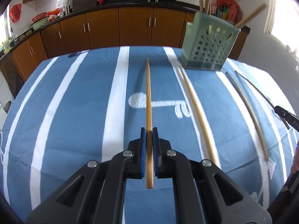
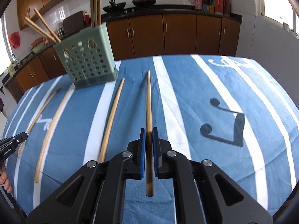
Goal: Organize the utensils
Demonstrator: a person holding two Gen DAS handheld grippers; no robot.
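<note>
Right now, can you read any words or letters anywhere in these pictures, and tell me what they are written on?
"DAS": white letters on the right gripper, cut off by the picture's edge.
"GenRobot.AI", as best I can read it: tiny white print on the left gripper.
Labels on the boxes and bottles on the counter: too small and blurred to read.
The tablecloth carries only drawn shapes, like a music note, no words.

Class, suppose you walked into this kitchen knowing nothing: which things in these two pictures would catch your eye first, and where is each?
First, each hand-held gripper, the left and the right, is shut on a chopstick pointing away down the middle of its view. Next comes the pale green holder with holes, standing at the far side of the blue striped cloth with several chopsticks already in it. Two loose chopsticks lie on the cloth between the grippers.
</note>
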